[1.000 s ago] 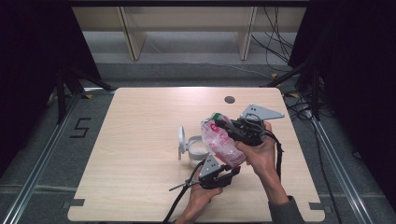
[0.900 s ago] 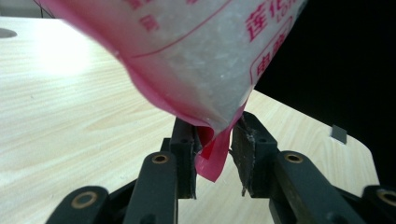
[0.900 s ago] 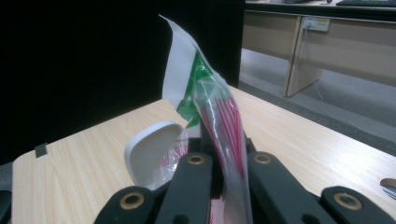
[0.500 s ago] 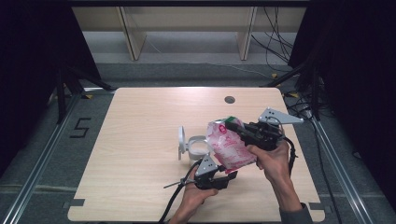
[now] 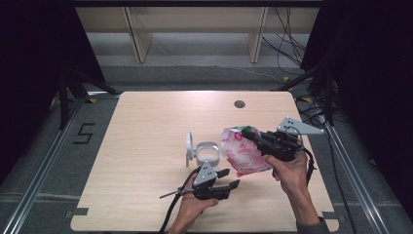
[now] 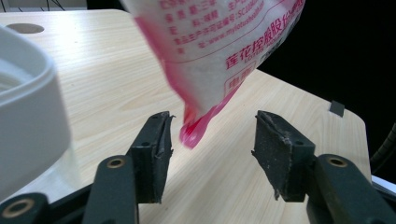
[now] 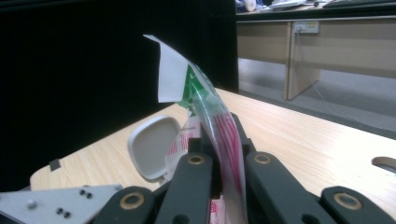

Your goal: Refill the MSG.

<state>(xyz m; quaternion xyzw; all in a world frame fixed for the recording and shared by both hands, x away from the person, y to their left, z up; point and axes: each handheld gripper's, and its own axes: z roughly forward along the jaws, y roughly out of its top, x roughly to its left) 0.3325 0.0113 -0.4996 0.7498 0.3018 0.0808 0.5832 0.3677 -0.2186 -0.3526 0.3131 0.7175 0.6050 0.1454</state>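
Since the earlier frame the bag [image 5: 243,152] has shifted toward 3 o'clock. High view: right gripper [image 5: 252,134] clamps its top; left gripper [image 5: 230,178], at the bag's 7 o'clock, has just been opening. Left gripper view: jaws apart, the bag's corner [image 6: 192,133] between them, untouched. Right gripper view: jaws pinch the bag [image 7: 219,122], white container [image 7: 154,147] at 9 o'clock.

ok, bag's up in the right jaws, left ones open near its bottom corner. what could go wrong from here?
1. The right gripper pinches the pink bag by its thin top edge alone; the full bag could slip or tear there.
2. The left gripper jaws have just been opening and press on nothing, so the bag's bottom corner hangs unsupported.
3. The open white container stands close by; a swinging bag might knock it.
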